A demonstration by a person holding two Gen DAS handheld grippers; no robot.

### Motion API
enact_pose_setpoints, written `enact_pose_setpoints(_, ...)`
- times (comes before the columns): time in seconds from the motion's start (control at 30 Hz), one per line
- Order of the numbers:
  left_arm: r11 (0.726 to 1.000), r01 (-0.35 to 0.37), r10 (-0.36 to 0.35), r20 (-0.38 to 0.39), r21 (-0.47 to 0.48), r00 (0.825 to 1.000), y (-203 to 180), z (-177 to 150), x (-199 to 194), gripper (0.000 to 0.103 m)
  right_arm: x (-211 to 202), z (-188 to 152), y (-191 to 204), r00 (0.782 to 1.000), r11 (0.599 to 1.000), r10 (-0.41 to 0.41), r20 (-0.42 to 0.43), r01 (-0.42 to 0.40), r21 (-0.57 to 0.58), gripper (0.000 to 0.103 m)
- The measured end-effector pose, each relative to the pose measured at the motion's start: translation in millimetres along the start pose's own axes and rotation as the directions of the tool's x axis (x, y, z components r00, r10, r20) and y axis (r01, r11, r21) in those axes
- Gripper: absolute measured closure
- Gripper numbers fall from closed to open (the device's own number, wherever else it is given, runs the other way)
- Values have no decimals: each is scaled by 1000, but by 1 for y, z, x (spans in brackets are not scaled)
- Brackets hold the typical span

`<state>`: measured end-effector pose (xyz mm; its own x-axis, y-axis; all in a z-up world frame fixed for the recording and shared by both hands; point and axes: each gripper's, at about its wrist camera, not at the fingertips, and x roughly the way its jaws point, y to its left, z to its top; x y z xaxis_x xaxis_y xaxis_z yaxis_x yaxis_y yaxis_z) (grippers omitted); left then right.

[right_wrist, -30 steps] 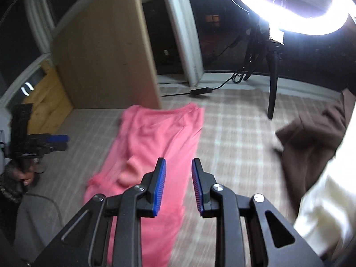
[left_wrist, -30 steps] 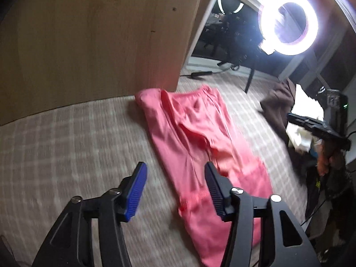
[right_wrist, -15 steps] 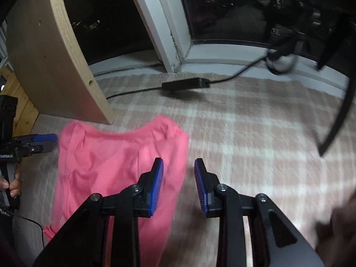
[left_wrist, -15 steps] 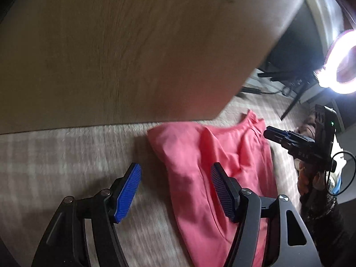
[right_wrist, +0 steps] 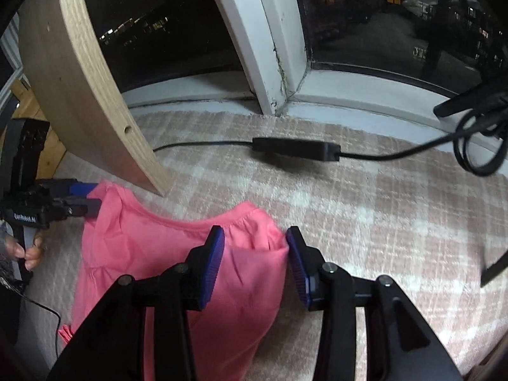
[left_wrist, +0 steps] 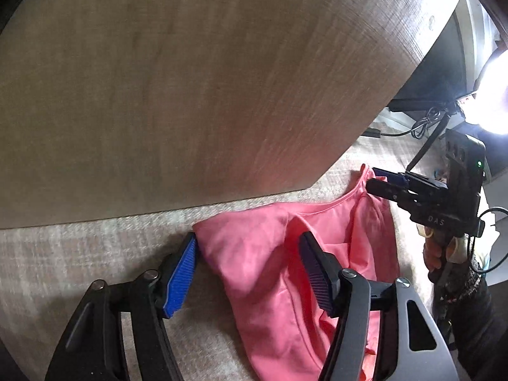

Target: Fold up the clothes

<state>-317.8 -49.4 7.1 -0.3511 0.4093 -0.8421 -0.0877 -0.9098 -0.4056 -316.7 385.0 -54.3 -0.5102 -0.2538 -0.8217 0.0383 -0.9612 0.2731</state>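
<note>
In the left wrist view, we see our left claw [left_wrist: 247,273] wide open, low over one top corner of the pink garment [left_wrist: 266,273]. The left blue pad touches the corner edge of the cloth, and the right pad [left_wrist: 312,273] stands over the fabric; nothing is gripped between them. The garment lies flat on the checked beige carpet [left_wrist: 79,254], close to a big wooden panel [left_wrist: 190,79] that stands just behind it. At the far corner of the garment we see the right claw [left_wrist: 385,181] with its tips at the cloth edge. A bright lamp [left_wrist: 492,95] shines at the right edge.

In the right wrist view, our right claw [right_wrist: 255,260] is open too, with its two pads on either side of the other top corner of the pink garment [right_wrist: 152,247]. The cloth reaches between the pads, but they are not closed on it. The left claw [right_wrist: 85,197] is at the far left corner, near the foot of the wooden panel [right_wrist: 79,79]. On the carpet [right_wrist: 381,216] behind lies a black power adapter [right_wrist: 295,149] with its cable, under the white window frame [right_wrist: 273,63].
</note>
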Motion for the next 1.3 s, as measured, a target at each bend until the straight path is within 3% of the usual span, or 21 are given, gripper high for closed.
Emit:
enact_pose_setpoints(0.03, 1000, 0, 0, -1, 6, 1000, -1, 0, 1, 52, 1, 1, 1, 1000, 1000, 3, 5, -3, -8, 63)
enact_pose_setpoints(0.07, 1000, 0, 0, -3, 13, 1000, -3, 1, 3, 65, 2, 1, 2, 1000, 1000, 5, 9, -5, -16, 63)
enact_pose_setpoints(0.1, 1000, 1, -1, -4, 19, 1000, -4, 1, 4, 69, 3, 2, 4, 1000, 1000, 0, 14, 0, -27, 65)
enact_pose_setpoints(0.17, 999, 11, -11, 3, 35, 1000, -5, 2, 3, 83, 8, 2, 6, 1000, 999, -2, 1, 2, -42, 96)
enact_pose_setpoints(0.2, 999, 20, -21, 12, 44, 1000, -6, 3, 0, 92, 7, 1, 6, 1000, 1000, -16, -1, 16, -26, 96)
enact_pose_setpoints(0.4, 990, 65, -79, 113, 124, 990, -21, 0, -47, 93, -35, -2, 9, 990, 999, 21, 138, -25, 24, 96)
enact_pose_setpoints(0.53, 983, 79, -106, 159, 167, 982, -32, -10, -80, 93, -78, -8, 34, 975, 999, 34, 218, -38, 13, 97)
enact_pose_setpoints(0.7, 971, 101, -142, 183, 214, 973, -48, -43, -117, 93, -133, -37, 62, 957, 998, 56, 283, -55, -11, 97)
enact_pose_setpoints(0.83, 961, 119, -166, 180, 249, 969, -72, -90, -142, 93, -175, -76, 83, 945, 997, 76, 317, -75, -13, 97)
enact_pose_setpoints(1.0, 952, 128, -164, 108, 278, 981, -95, -172, -145, 93, -208, -158, 116, 956, 998, 58, 287, -55, -17, 97)
enact_pose_setpoints(1.1, 952, 162, -172, 18, 260, 985, -97, -227, -136, 93, -205, -213, 126, 975, 999, 31, 221, -35, 17, 97)
enact_pose_setpoints(1.23, 952, 153, -140, -68, 265, 988, -100, -276, -118, 93, -183, -272, 127, 993, 996, 11, 114, -21, 87, 97)
enact_pose_setpoints(1.3, 953, 141, -128, -65, 267, 990, -99, -282, -118, 93, -177, -287, 130, 996, 996, -16, 88, 8, 91, 97)
